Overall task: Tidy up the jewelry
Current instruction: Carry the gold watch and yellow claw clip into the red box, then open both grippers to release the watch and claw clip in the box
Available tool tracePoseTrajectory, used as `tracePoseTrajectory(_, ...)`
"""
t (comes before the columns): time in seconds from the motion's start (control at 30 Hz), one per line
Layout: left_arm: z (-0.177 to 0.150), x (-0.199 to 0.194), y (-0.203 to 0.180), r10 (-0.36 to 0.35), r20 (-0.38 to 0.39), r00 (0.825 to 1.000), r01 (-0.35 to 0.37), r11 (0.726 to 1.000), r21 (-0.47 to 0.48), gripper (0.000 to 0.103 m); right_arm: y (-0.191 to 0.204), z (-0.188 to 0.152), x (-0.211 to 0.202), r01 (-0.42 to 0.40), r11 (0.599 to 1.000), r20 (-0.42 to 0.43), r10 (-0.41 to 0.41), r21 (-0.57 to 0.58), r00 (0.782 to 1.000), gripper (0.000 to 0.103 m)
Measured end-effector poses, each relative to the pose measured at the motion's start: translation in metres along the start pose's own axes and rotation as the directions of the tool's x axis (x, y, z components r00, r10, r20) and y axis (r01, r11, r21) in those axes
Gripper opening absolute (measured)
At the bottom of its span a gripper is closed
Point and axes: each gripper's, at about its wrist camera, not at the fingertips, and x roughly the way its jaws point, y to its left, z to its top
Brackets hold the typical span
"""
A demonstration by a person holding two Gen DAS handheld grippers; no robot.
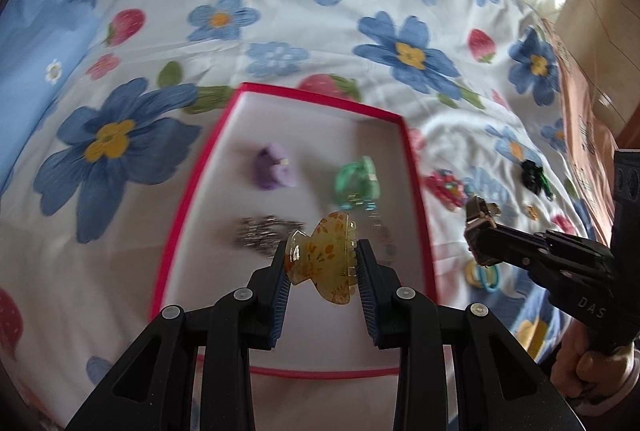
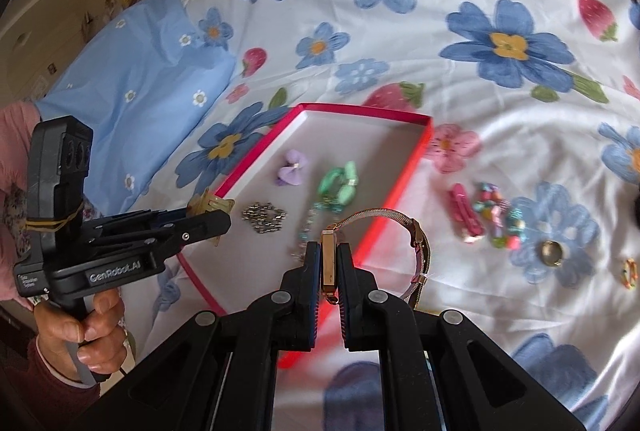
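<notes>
My left gripper (image 1: 322,263) is shut on a yellow floral hair claw (image 1: 320,261) and holds it above the red-rimmed white box (image 1: 320,99). The box holds a purple bow (image 1: 274,167), a green clip (image 1: 356,179), a silver chain (image 1: 266,231) and a beaded strand (image 2: 310,227). My right gripper (image 2: 329,263) is shut on a gold wristwatch (image 2: 329,263), edge-on, with its mesh band (image 2: 400,221) looping right, over the box's right rim (image 2: 400,187). The left gripper also shows in the right wrist view (image 2: 208,211).
On the floral bedsheet right of the box lie pink clips (image 2: 464,215), a colourful bead bracelet (image 2: 500,219), a gold ring (image 2: 552,251), a small multicoloured ring (image 2: 630,273), a black-green clip (image 1: 534,175) and hair ties (image 1: 484,273). A blue pillow (image 2: 132,91) lies at left.
</notes>
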Motion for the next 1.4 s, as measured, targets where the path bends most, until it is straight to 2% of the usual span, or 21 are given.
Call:
tracePoseTrajectory(0.33,-0.004,0.010,0.026,0.040,-0.023,0.999,-0.041,0.998,-0.053,0.030,0.024,0.004,0.030,-0.025,0.999,-0.047,0.023,-0.045,0.999,0.008)
tracePoseTrajectory(0.67,0.000,0.047,0.040,0.060,-0.075,0.995,-0.064,0.997,-0.045,0.031,0.032,0.010,0.057,-0.032,0.997,-0.088,0.026,-0.064,0.996,0.007)
tracePoseTrajectory(1.03,0.005,0.079,0.044,0.102,-0.103,0.989,-0.107,0.994,-0.038,0.031,0.029,0.009,0.103,-0.004,0.996,-0.161,-0.010,-0.085,0.987,0.008)
tracePoseTrajectory(1.17,0.005,0.082,0.041,0.118,-0.099,0.988,-0.121,0.992,-0.029,0.031,0.032,0.009,0.109,0.000,0.995,-0.173,-0.018,-0.104,0.985,0.009)
tracePoseTrajectory(1.2,0.006,0.083,0.040,0.122,-0.099,0.988,-0.125,0.992,-0.028,0.031,0.032,0.009,0.111,0.000,0.994,-0.179,-0.019,-0.105,0.984,0.012)
tracePoseTrajectory(1.33,0.005,0.083,0.039,0.127,-0.097,0.987,-0.131,0.991,-0.028,0.032,0.033,0.007,0.111,-0.006,0.994,-0.183,-0.013,-0.105,0.983,0.013)
tracePoseTrajectory(1.4,0.005,0.082,0.040,0.125,-0.100,0.987,-0.128,0.991,-0.032,0.038,0.033,0.007,0.109,-0.013,0.995,-0.179,-0.006,-0.103,0.984,0.014)
